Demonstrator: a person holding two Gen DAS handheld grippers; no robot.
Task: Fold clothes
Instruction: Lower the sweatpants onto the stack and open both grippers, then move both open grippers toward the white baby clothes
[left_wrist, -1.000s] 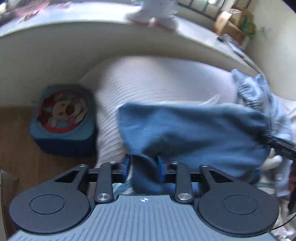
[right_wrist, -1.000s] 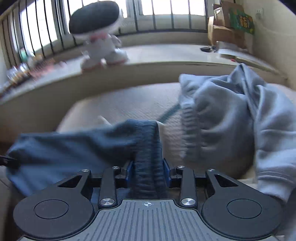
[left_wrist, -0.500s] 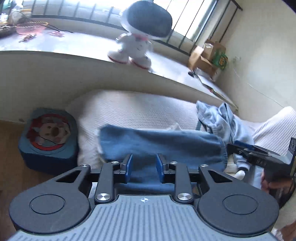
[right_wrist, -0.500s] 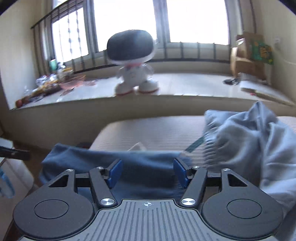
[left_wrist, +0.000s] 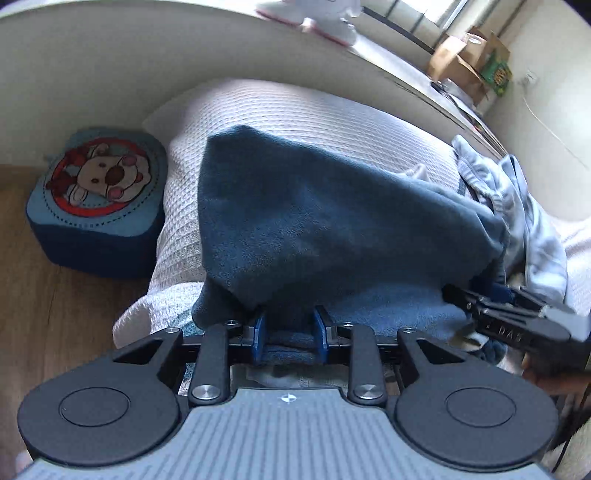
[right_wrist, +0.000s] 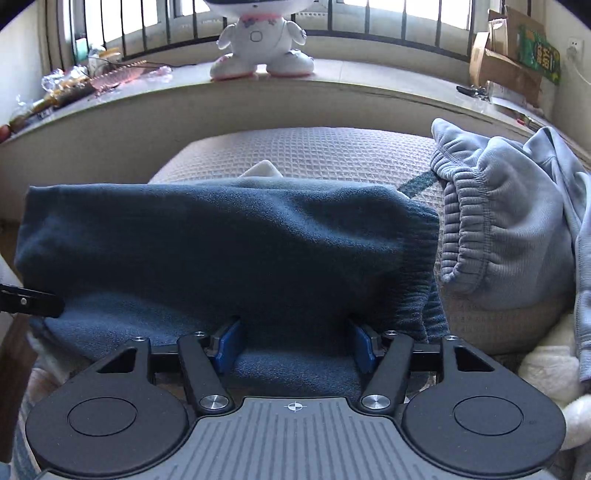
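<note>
Right wrist view: a bed (right_wrist: 325, 151) with a waffle-weave cover is carrying a dark blue fleece garment (right_wrist: 229, 236), lying folded across its near edge, beside a crumpled grey sweatshirt (right_wrist: 506, 206). The right hand-held gripper (right_wrist: 295, 345) is standing open over the fleece. The left hand-held gripper (left_wrist: 290, 334) is pinching a fleece fold.

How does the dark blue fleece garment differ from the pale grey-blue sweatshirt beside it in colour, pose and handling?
The dark blue fleece garment is deep teal-blue; the pale grey-blue sweatshirt is much lighter. The fleece garment lies spread out and doubled over across the waffle-textured bed cover; the sweatshirt sits crumpled in a heap. The fleece garment lies between the fingers of the left gripper and the right gripper; neither gripper is at the sweatshirt. Both rest on the same cover.
</note>
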